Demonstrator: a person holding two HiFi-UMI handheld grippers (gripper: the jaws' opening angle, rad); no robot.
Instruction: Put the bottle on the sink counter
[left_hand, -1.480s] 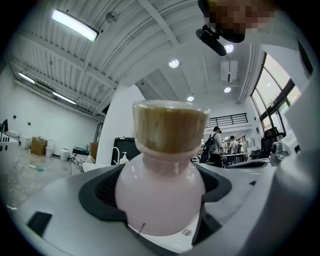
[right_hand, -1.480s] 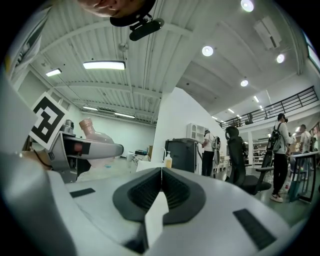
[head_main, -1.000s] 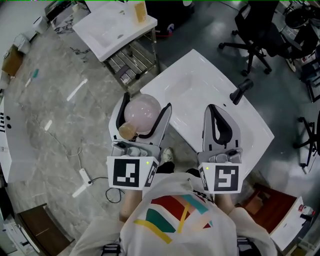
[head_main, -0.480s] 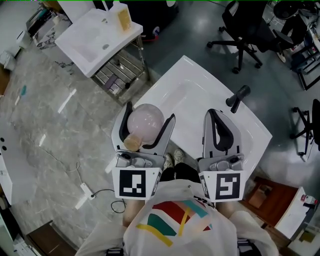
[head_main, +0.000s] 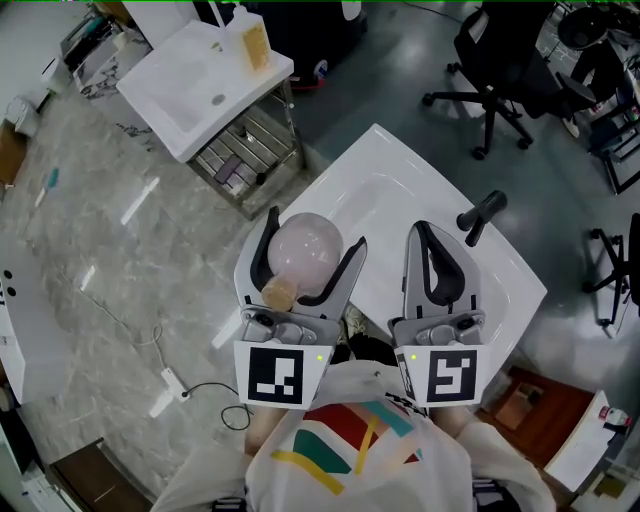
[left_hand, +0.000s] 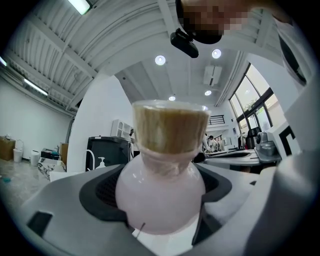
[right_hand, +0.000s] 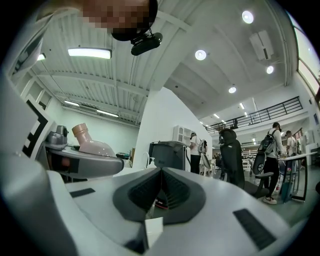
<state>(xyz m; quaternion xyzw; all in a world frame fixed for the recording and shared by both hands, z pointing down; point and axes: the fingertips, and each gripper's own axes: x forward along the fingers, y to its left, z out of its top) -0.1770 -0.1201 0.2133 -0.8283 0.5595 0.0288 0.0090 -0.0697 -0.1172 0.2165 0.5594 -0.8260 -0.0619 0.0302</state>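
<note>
Jaws of the left gripper (head_main: 316, 230) were clamped on the round pink bottle (head_main: 305, 250), one pad pressing each side of its belly, with the tan neck angled back toward the person. In the head view the bottle overlapped the near left edge of the white sink bench (head_main: 400, 180), but how high it hung over that edge could not be judged, and nothing showed it resting on the surface. From the left gripper view the bottle (left_hand: 162, 192) filled the middle; its neck rose toward the camera, its base was hidden behind the body, and the pads covered its flanks. The right gripper (head_main: 425, 230) hovered beside it over the bench, jaws closed together with nothing between them; only the small hollow of the pads stayed open in the right gripper view (right_hand: 160, 172), where the bottle (right_hand: 92, 142) appeared small at the left. A black faucet (head_main: 481, 215) stood just beyond the right gripper. Both hands were hidden beneath the marker cubes, and the person's torso was cut off at the lower frame edge.
</note>
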